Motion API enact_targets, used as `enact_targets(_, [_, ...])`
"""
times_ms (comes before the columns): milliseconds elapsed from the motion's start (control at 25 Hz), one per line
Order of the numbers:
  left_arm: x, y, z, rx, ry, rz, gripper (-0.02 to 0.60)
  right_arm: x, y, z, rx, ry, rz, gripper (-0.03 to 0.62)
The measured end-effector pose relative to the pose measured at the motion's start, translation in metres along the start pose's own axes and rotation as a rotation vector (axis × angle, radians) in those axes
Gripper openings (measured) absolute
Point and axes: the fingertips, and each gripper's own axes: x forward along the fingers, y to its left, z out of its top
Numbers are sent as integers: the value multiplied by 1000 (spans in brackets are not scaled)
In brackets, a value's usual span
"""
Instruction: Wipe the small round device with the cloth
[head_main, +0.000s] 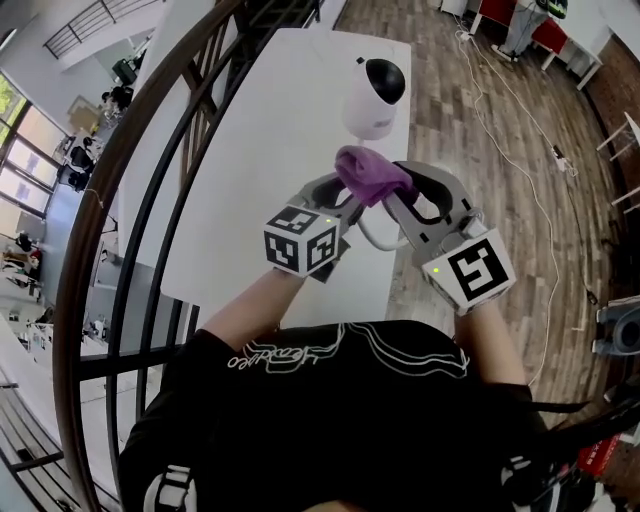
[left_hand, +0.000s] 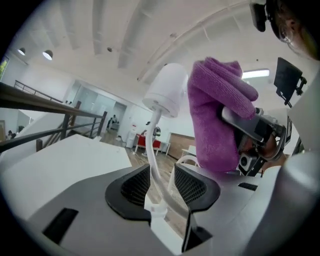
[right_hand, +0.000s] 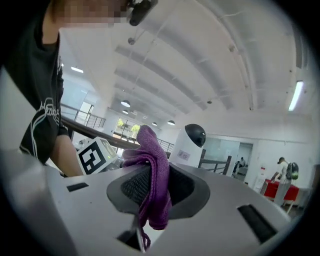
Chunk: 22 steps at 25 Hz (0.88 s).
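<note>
The small round device (head_main: 375, 95), white with a black face, stands on the white table (head_main: 270, 130) just beyond both grippers. My right gripper (head_main: 402, 197) is shut on a bunched purple cloth (head_main: 368, 172), held up close in front of the device. In the right gripper view the cloth (right_hand: 152, 170) hangs between the jaws of the right gripper (right_hand: 152, 187), with the device (right_hand: 189, 142) right behind it. My left gripper (head_main: 335, 192) sits beside the cloth, its jaws open. In the left gripper view the left gripper (left_hand: 162, 182) has the device's thin white cable (left_hand: 154, 150) running loosely between its jaws, and the cloth (left_hand: 215, 115) is at the right.
A dark curved railing (head_main: 150, 200) runs along the table's left side. Wooden floor with trailing cords (head_main: 520, 150) lies to the right. The table edge is near my body. Far off, a person (right_hand: 282, 172) stands by red furniture.
</note>
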Motion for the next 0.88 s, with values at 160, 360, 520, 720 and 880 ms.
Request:
enact_targets(160, [-28, 0, 21, 2, -93, 94, 150, -40, -3, 0, 111, -48, 38, 72])
enact_targets(360, [-65, -61, 53, 41, -197, 141, 106, -114, -23, 3, 230, -85, 97, 72])
enact_targets(520, [-83, -145, 54, 125, -183, 69, 18, -164, -23, -3, 328, -101, 150, 72])
enact_targets(720, [-97, -274, 24, 245, -105, -21, 9, -252, 6, -15, 399, -112, 228, 72])
enact_targets(880, [-106, -336, 7, 219, -103, -6, 9, -308, 28, -21, 446, -105, 293, 72])
